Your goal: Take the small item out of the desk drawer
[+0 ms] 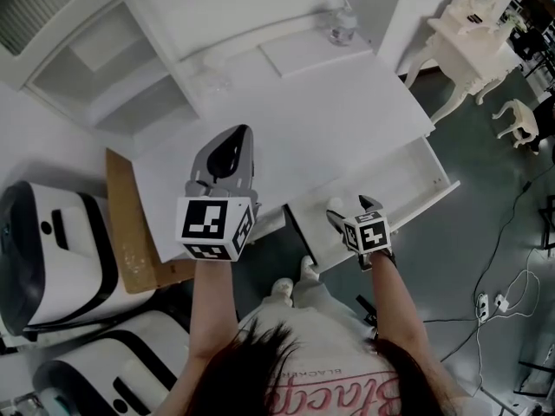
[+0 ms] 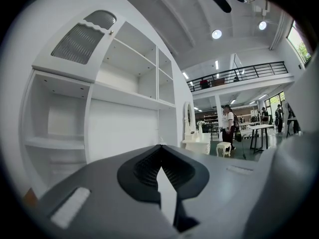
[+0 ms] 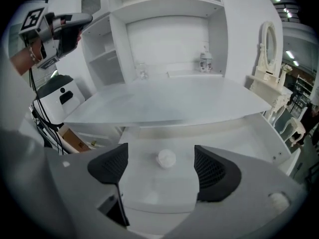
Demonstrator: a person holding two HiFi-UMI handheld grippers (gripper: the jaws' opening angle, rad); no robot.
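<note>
I logged one piece of readable print, in the head view. The person's shirt point(image 1: 329, 354) bore large pink script beginning "Blac", the remainder cut off by hair and the frame edge. Just above it ran a smaller line beginning "BLACK". Nothing legible appeared in either gripper view.

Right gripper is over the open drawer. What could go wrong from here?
The small round item sits untouched near the tips of the right gripper, whose jaws stand apart. Closing now might clip it and roll it deeper into the drawer. The desktop edge overhangs just beyond, so reaching further forward might bump it.
</note>
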